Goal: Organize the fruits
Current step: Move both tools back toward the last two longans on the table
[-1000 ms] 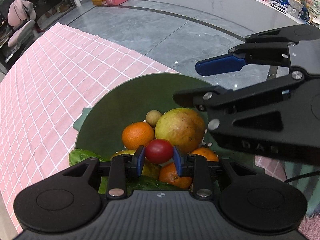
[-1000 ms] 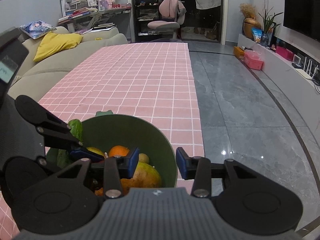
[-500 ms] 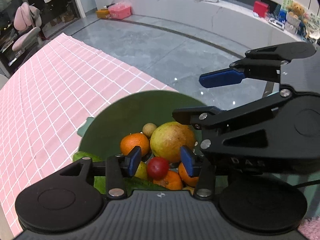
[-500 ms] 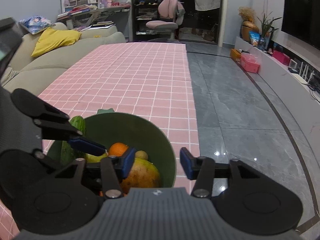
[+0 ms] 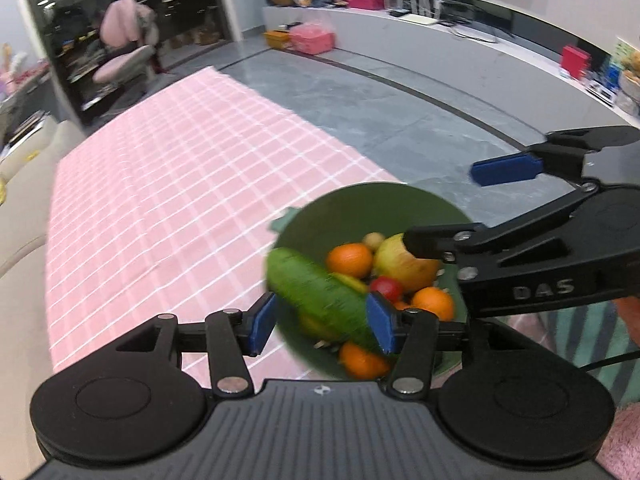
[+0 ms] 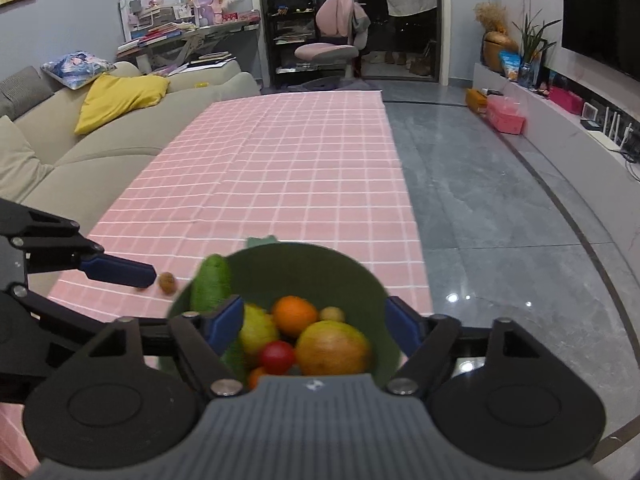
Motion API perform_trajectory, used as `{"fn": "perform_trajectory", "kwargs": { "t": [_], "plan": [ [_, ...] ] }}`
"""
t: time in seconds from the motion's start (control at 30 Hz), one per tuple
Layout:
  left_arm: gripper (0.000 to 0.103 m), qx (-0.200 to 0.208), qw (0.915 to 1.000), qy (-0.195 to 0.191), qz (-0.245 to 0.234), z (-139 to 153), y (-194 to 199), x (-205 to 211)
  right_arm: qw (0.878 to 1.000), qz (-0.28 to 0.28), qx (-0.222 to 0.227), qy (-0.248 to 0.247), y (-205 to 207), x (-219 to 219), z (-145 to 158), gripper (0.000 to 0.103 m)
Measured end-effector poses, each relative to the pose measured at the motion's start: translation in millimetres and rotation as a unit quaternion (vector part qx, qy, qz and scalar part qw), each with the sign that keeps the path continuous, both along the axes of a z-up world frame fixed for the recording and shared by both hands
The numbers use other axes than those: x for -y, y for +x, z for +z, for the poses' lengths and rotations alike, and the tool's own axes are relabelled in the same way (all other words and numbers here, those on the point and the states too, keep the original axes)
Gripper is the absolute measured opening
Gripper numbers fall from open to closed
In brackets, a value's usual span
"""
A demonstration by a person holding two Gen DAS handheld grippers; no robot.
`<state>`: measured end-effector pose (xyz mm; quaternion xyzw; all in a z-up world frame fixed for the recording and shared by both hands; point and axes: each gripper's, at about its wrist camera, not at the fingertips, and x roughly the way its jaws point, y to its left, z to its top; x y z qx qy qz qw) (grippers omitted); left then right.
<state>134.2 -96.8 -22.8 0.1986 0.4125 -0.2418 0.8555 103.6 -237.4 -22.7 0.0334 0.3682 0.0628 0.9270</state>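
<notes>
Above the green bowl, both tools, left and right, are being spread, empty, since the tomato is already deposited inside.

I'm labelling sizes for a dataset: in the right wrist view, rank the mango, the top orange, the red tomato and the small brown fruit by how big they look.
1. mango
2. orange
3. red tomato, close to the orange, blurred, so unsure
4. small brown fruit

Left gripper jaws opening, empty; right gripper jaws opening, empty
</notes>
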Motion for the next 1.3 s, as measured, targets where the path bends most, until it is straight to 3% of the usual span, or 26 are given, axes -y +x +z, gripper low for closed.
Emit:
{"fn": "perform_trajectory", "kwargs": {
  "t": [0.17, 0.3, 0.43, 0.7, 0.87, 1.07, 1.3],
  "plan": [
    [0.061, 0.001, 0.9985, -0.013, 0.054, 9.3, -2.0, -33.9, 1.0, 0.026, 0.003, 0.0, -4.6, -19.7, 15.4, 0.087],
    [0.065, -0.013, 0.9934, -0.052, 0.102, 19.1, -2.9, -66.8, 0.998, 0.053, -0.018, -0.005, -3.5, -43.5, 20.3, 0.091],
    [0.069, -0.03, 0.9872, -0.064, 0.143, 24.2, -4.4, -96.4, 0.995, 0.083, -0.047, -0.016, 4.1, -70.5, 25.2, 0.095],
    [0.069, -0.048, 0.9681, -0.103, 0.223, 20.9, 0.6, -155.0, 0.98, 0.167, -0.11, 0.008, 26.0, -126.2, 30.1, 0.095],
    [0.069, -0.05, 0.9513, -0.133, 0.273, 13.3, 7.6, -186.7, 0.972, 0.195, -0.129, 0.004, 38.4, -159.8, 22.8, 0.095],
    [0.068, -0.048, 0.9358, -0.157, 0.312, 3.8, 14.7, -214.2, 0.968, 0.207, -0.14, -0.005, 58.3, -185.0, 9.5, 0.084],
    [0.052, -0.06, 0.912, -0.217, 0.343, -24.2, 18.7, -244.3, 0.962, 0.23, -0.148, -0.01, 87.7, -199.4, -6.5, 0.066]
  ]
}}
